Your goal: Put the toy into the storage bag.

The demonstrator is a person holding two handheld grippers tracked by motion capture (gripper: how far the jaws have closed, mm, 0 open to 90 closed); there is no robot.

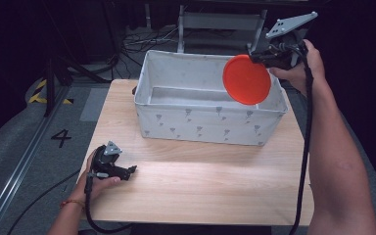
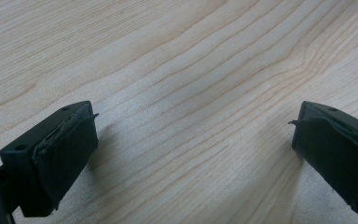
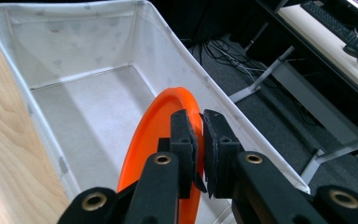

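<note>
Right gripper (image 3: 199, 135): its jaws are pinched on the rim of the orange plate (image 3: 161, 140), with one jaw on each face of the edge.
Orange plate: it stands on edge, hanging from the jaws over the right end of the fabric bin (image 3: 98, 74); in the high view the orange plate (image 1: 246, 79) shows its round face, tilted, above the bin's far right corner.
Below the right jaws: the pale floor of the bin lies bare, with nothing between plate and bin floor.
Beside the right jaws: the bin's right wall runs just beside the plate's rim; beyond that wall are dark floor, cables and grey metal frame legs (image 3: 279, 79).
Fabric bin: white with small grey marks, open-topped, it sits on the far half of the worktop (image 1: 200, 186); the fabric bin (image 1: 196, 122) reaches nearly to the worktop's right edge.
Left gripper (image 2: 193, 140): its jaws stand wide apart and hold nothing, with only bare wood grain between and ahead of them.
Left gripper's place: in the high view the left gripper (image 1: 127, 171) rests low at the near left of the worktop, well apart from the bin.
</note>
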